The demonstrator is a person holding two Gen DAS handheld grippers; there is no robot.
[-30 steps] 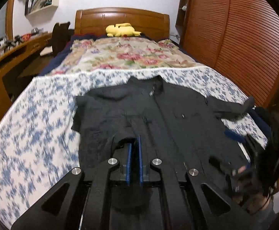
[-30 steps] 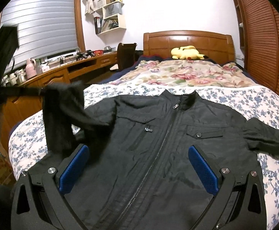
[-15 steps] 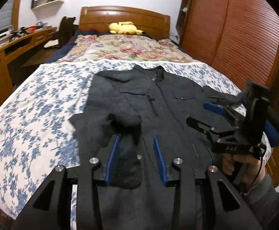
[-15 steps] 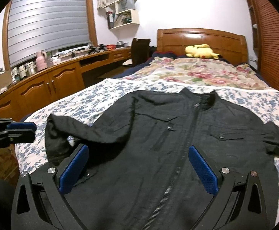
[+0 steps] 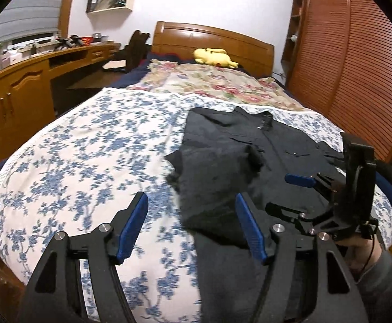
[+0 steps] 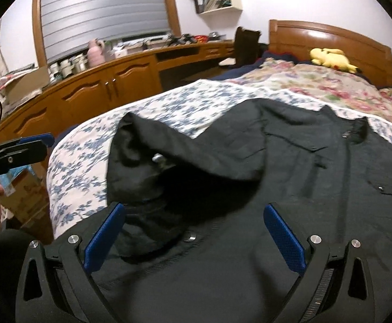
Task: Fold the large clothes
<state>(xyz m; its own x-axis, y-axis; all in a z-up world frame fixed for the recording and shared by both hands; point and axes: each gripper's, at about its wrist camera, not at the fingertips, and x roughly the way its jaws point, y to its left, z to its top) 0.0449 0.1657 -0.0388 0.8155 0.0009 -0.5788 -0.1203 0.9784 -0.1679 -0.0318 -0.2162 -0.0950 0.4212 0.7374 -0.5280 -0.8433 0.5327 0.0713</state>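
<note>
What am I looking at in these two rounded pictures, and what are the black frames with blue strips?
No robot here: a person holds a two-finger gripper in each hand, each with a fisheye camera looking along its fingers. One picture is from the left gripper, the other from the right gripper; the blue strips are the finger pads. The left view also shows the right gripper and the hand holding it. Both grippers are open and hold nothing. A black jacket lies zipped on a bed, one sleeve folded across its front. A yellow plush toy sits by the headboard.
</note>
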